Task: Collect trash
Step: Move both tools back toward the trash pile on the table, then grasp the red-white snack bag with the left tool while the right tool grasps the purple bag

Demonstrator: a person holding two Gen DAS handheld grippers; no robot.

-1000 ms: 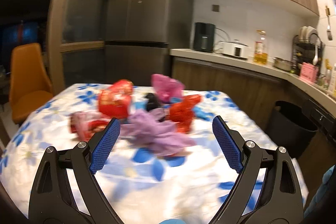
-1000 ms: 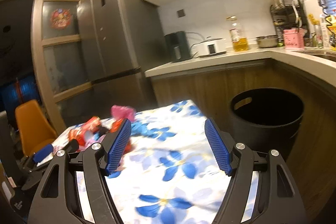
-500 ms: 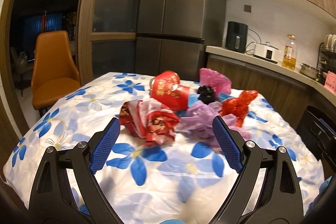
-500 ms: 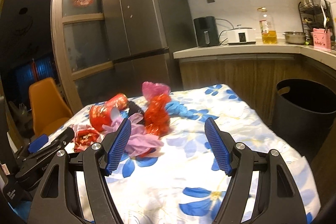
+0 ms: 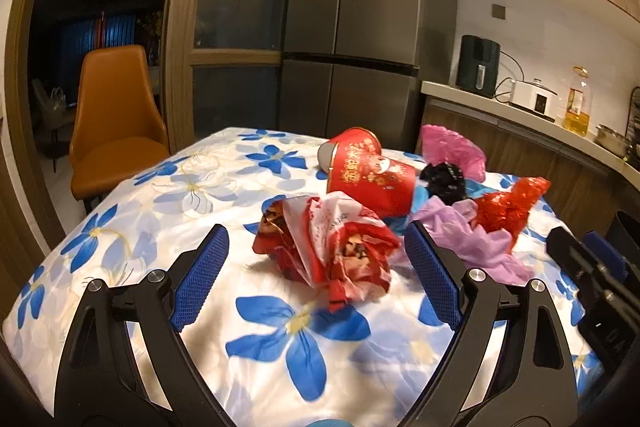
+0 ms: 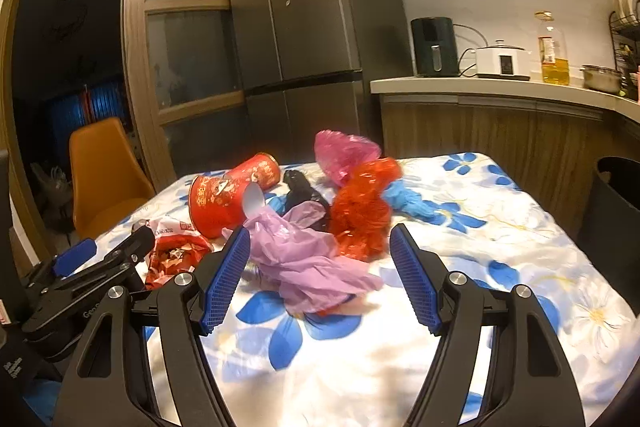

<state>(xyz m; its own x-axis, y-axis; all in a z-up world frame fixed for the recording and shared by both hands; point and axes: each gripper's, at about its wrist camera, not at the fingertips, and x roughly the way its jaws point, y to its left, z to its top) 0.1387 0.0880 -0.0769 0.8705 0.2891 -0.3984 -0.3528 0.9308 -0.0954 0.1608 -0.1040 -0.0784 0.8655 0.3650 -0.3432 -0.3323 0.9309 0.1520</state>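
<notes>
left gripper [image 5: 316, 281]: fingers apart, low over red wrapper [image 5: 332, 247] | right gripper [image 6: 320, 275]: fingers apart, over purple bag [image 6: 308, 263]

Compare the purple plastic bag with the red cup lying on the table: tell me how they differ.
The purple plastic bag is a soft, crumpled, plain lilac sheet; the red cup is a rigid printed shape. The bag spreads low on the tablecloth; the cup lies tipped on its side, its white inside showing. The bag lies before the right gripper; the cup is farther back. Neither is gripped.
</notes>
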